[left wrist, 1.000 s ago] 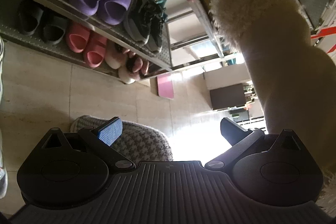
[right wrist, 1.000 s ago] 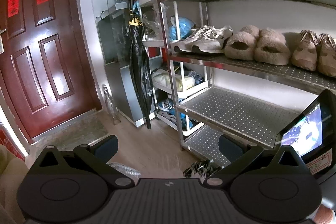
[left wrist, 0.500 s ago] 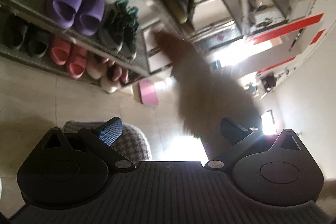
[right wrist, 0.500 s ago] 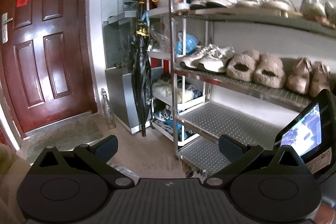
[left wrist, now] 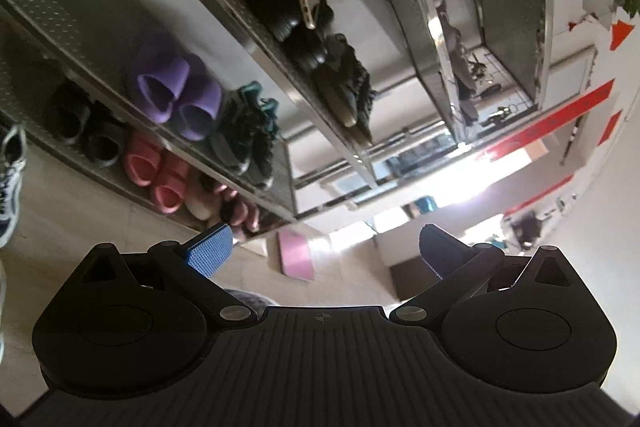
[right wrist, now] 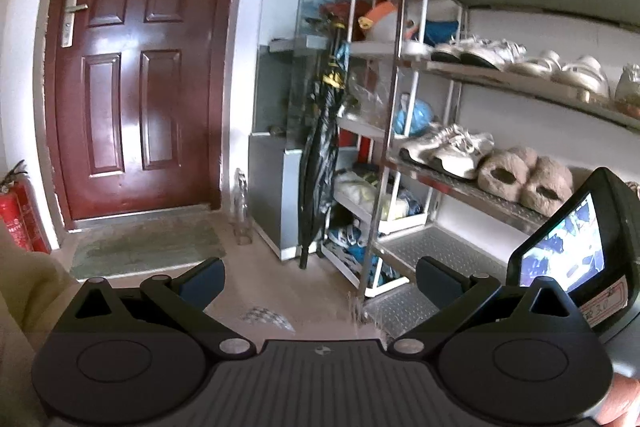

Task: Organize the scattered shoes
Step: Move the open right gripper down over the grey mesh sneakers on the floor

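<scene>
Sneaker (left wrist: 10, 183), dark blue with white laces, lies on the floor (left wrist: 80, 211) at the far left edge of the left wrist view, in front of the lowest shelf (left wrist: 48, 143) of the shoe rack (left wrist: 280, 75). It is cut by the picture edge, but its long axis seems to run near-to-far, roughly along the rack front. It lies well to the left of the left tongs (left wrist: 322, 247), which are wide apart and hold nothing. A grey slipper (left wrist: 240, 294) peeks out just under these tongs. The right tongs (right wrist: 318, 281) are also apart and empty, and they face the door (right wrist: 132, 67) side, so I judge the left hand is nearer.
</scene>
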`<act>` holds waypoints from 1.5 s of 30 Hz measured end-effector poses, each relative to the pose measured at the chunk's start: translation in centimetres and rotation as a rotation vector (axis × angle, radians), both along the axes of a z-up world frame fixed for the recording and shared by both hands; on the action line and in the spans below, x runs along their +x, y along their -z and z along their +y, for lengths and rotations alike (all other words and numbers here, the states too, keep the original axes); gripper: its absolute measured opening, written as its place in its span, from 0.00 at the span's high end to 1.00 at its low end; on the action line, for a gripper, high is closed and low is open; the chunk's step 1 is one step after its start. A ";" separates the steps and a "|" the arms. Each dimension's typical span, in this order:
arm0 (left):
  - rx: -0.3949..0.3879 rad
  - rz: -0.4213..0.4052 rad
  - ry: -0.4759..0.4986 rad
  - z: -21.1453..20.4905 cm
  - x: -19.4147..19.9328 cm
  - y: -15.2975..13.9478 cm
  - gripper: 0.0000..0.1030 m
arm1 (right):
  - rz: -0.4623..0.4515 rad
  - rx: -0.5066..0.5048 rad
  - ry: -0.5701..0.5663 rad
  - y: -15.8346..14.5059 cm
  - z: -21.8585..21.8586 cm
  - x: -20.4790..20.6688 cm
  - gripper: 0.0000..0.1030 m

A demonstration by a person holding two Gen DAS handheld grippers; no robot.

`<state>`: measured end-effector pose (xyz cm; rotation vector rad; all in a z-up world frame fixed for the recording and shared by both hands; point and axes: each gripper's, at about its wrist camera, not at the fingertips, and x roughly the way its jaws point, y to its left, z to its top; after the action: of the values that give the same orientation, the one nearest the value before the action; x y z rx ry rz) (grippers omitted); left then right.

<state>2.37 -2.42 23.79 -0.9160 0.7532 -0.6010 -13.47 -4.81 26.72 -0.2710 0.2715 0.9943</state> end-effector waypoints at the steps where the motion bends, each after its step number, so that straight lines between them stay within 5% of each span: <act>1: -0.014 0.017 -0.012 0.1 -0.1 0.2 0.01 | -0.003 -0.006 0.001 -0.1 0.0 -0.3 0.01; 7: -0.011 0.069 -0.014 0.1 0.0 1.7 0.01 | 0.031 -0.035 0.031 -0.1 0.0 -0.6 0.01; 12: 0.104 0.126 -0.081 0.6 0.3 3.2 0.01 | 0.101 -0.079 0.043 0.6 0.9 -0.1 0.01; 18: 0.431 0.266 -0.173 0.3 2.6 5.4 0.02 | 0.294 0.005 0.044 1.3 -0.7 3.3 0.01; 22: 0.645 0.302 -0.193 0.5 3.8 6.7 0.02 | 0.267 0.053 0.092 0.7 -2.6 5.0 0.01; 25: 0.731 0.371 -0.204 1.3 4.3 8.6 0.02 | 0.247 0.089 0.129 0.3 -4.1 6.4 0.01; 30: 0.779 0.439 -0.218 5.5 3.6 12.4 0.05 | 0.213 0.149 0.189 -0.4 -6.4 8.6 0.01; 38: 1.011 0.444 -0.372 17.9 2.6 14.6 0.04 | 0.163 0.241 0.287 -1.5 -10.2 12.2 0.01; 41: 1.110 0.461 -0.334 20.1 3.7 17.4 0.04 | 0.543 0.009 0.384 7.7 -7.6 20.3 0.05; 44: 1.146 0.470 -0.242 20.9 5.2 19.9 0.04 | 0.937 -0.151 0.512 20.5 -5.1 25.8 0.37; 45: 1.154 0.472 -0.223 21.0 5.6 20.3 0.04 | 1.025 -0.206 0.552 24.6 -4.1 26.8 0.38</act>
<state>7.94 18.61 3.45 -0.0343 1.1973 0.2970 13.29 -8.88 2.14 0.1560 1.3120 0.4771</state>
